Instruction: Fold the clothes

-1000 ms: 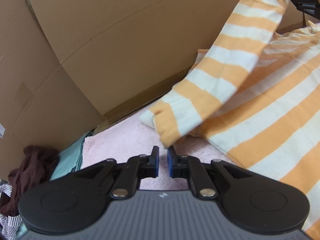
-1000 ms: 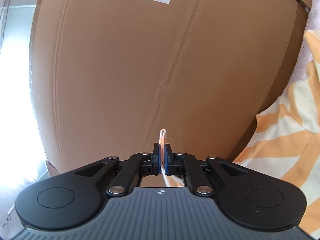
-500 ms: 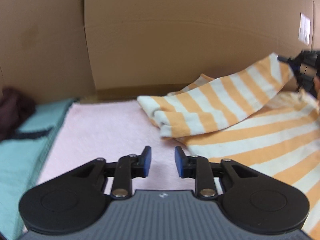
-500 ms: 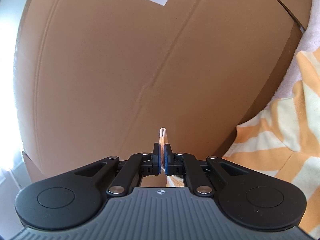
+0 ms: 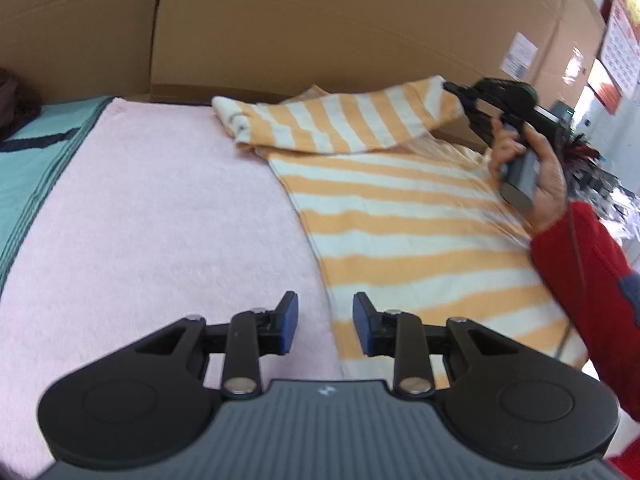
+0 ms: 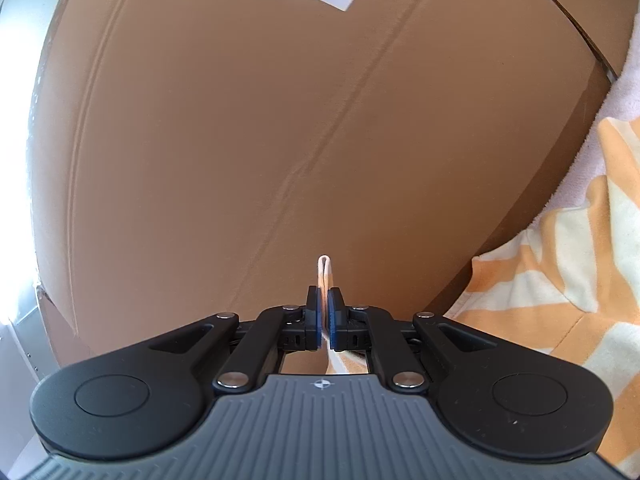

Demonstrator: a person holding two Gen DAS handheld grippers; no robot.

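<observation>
At the far left edge a teal cloth (image 5: 28,160) lay beside the pink towel (image 5: 160,220) that covered the surface. The left gripper (image 5: 325,322) hovered over the towel's near edge, its jaws apart with nothing between them, right at the hem of the orange-and-white striped shirt (image 5: 400,232). The shirt lay flat on the towel's right half, its sleeve (image 5: 340,128) lifted toward the cardboard box (image 5: 320,20). At the right, the right gripper (image 6: 323,314) was clamped on the sleeve's fabric, held by a hand (image 5: 536,168) in a red sleeve (image 5: 588,280).
</observation>
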